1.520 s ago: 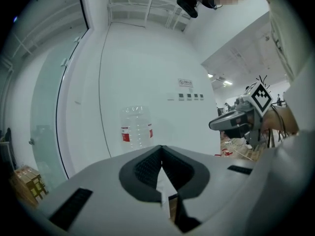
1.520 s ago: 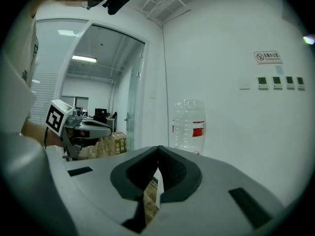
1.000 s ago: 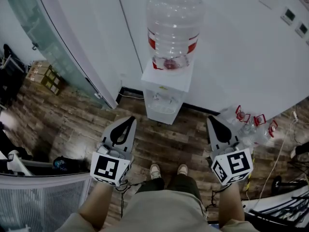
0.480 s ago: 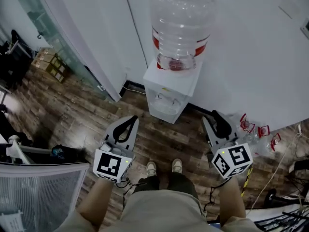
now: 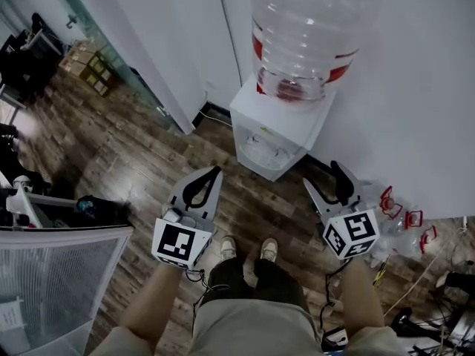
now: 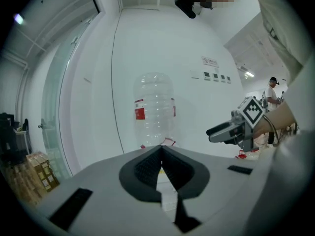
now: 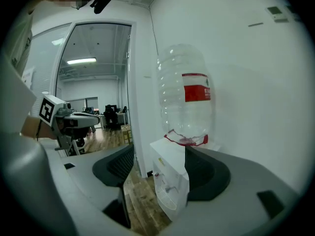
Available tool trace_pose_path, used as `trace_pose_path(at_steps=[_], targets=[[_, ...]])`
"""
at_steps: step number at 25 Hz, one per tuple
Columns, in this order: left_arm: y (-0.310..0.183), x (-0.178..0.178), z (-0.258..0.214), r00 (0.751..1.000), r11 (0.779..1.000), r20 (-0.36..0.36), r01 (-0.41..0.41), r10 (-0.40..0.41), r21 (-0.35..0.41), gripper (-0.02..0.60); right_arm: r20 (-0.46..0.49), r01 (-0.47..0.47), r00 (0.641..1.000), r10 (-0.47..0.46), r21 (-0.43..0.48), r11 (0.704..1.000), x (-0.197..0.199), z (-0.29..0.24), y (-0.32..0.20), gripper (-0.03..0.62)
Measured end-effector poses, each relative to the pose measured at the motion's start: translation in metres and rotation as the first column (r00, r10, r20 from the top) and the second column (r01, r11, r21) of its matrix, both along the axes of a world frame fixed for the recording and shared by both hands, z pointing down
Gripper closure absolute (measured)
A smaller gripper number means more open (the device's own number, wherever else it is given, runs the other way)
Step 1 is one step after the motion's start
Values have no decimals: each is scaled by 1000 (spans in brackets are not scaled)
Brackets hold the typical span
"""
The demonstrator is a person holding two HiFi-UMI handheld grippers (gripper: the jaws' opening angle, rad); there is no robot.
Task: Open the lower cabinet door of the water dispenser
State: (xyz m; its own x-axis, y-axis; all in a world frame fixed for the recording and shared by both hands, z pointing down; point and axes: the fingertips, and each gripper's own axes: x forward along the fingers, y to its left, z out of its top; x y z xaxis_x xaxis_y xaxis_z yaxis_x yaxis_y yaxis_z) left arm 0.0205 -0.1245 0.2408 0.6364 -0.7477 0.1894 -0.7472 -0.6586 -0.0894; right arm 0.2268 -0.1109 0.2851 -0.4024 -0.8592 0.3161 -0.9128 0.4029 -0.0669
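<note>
The white water dispenser (image 5: 276, 136) stands against the wall with a large clear bottle (image 5: 312, 35) upside down on top. From the head view I see only its top and tap recess; the lower front is hidden. My left gripper (image 5: 216, 170) is shut and empty, short of the dispenser on its left. My right gripper (image 5: 320, 174) is open on its right, its jaws have just been opening, and nothing is between them. In the right gripper view the dispenser (image 7: 171, 181) shows beyond the spread jaws. In the left gripper view the pads (image 6: 152, 163) meet below the bottle (image 6: 154, 109).
Several empty bottles with red handles (image 5: 404, 217) lie on the wood floor right of the dispenser, with cables beyond. A glass partition (image 5: 111, 58) and cardboard boxes (image 5: 89, 69) are at the left. A white mesh chair (image 5: 52, 280) is at my lower left. My shoes (image 5: 245, 249) stand before the dispenser.
Both grippers have moved forward and down toward the dispenser, which now looms larger. The right jaws went from shut to wide open. The left jaws stayed shut.
</note>
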Motion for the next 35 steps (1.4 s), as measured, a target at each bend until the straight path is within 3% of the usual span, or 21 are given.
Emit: trace_pose_path(at_steps=[8, 13, 21, 35], targets=[[-30, -9, 73, 999, 998, -30, 18, -20, -57, 575, 28, -55, 998, 56, -53, 997, 8, 114, -41, 240], [-42, -11, 129, 997, 999, -72, 7, -11, -53, 575, 15, -71, 997, 72, -84, 994, 12, 187, -52, 238], [-54, -17, 238, 998, 995, -58, 3, -9, -97, 575, -2, -116, 993, 116, -113, 987, 20, 303, -65, 250], [-77, -14, 411, 997, 992, -79, -12, 2, -129, 575, -59, -116, 993, 106, -196, 974, 28, 497, -99, 261]])
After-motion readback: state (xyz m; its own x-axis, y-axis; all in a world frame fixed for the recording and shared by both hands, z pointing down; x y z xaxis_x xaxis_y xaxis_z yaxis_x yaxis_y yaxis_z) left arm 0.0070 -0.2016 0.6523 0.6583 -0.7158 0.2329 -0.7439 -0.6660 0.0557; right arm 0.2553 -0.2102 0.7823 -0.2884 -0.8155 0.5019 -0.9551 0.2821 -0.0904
